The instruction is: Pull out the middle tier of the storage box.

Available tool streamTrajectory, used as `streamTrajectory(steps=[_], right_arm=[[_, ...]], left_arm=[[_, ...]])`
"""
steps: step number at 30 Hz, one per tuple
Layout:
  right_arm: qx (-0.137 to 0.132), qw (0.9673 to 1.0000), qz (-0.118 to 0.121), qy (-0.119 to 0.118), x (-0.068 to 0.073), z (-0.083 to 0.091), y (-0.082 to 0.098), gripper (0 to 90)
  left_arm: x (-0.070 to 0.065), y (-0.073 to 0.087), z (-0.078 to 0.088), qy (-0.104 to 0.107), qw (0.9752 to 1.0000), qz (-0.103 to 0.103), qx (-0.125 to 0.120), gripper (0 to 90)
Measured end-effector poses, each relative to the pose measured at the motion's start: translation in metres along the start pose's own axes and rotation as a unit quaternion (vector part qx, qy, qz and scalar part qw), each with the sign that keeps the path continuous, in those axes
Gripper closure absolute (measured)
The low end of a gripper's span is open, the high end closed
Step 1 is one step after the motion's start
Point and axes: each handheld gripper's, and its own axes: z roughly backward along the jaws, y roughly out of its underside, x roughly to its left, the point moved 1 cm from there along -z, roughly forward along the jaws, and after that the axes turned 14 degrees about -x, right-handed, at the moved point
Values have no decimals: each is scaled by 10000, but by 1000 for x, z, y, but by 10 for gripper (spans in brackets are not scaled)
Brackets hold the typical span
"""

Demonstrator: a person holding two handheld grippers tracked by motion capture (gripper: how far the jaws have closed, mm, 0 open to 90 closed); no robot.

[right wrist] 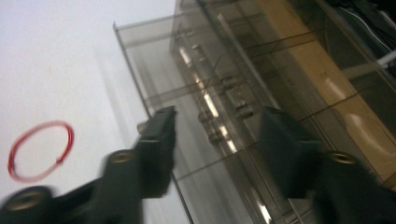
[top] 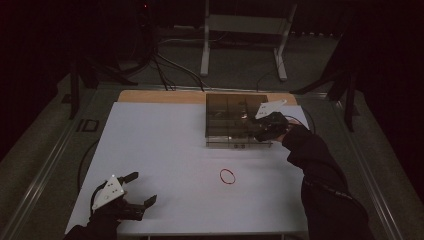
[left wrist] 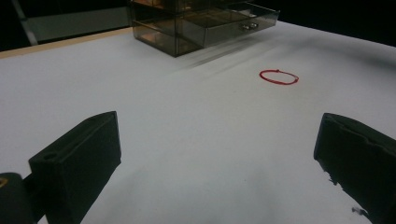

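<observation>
A red loop of band lies flat on the white table, toward the front middle; the band is ahead of my left gripper, and the band is at the left in the right gripper view. A smoky clear drawer box stands at the back with a lower drawer pulled out a little. My left gripper rests near the front left corner, open and empty. My right gripper hovers at the box's front right, open, its jaws over the drawer.
Cables and a white stand lie on the floor beyond the table. A wooden strip edges the table's far side. Metal rails run along the left.
</observation>
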Motion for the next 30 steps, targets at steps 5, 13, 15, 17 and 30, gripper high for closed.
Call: streamTrajectory(steps=[5, 13, 15, 17, 30], right_arm=[[-311, 9971, -669, 180, 0, 2, 2, 115], [-584, 9940, -776, 500, 7, 6, 6, 40], [-674, 9930, -772, 587, 11, 6, 8, 39], [-679, 9924, -807, 635, 13, 7, 10, 40], [-820, 9885, -1050, 722, 29, 9, 25, 40]], left_arm=[[0, 0, 0, 0, 10000, 1, 3, 22], [0, 0, 0, -1, 10000, 0, 3, 22], [0, 0, 0, 1, 10000, 1, 2, 22], [0, 0, 0, 1, 10000, 4, 0, 22], [0, 0, 0, -7, 10000, 0, 6, 22]])
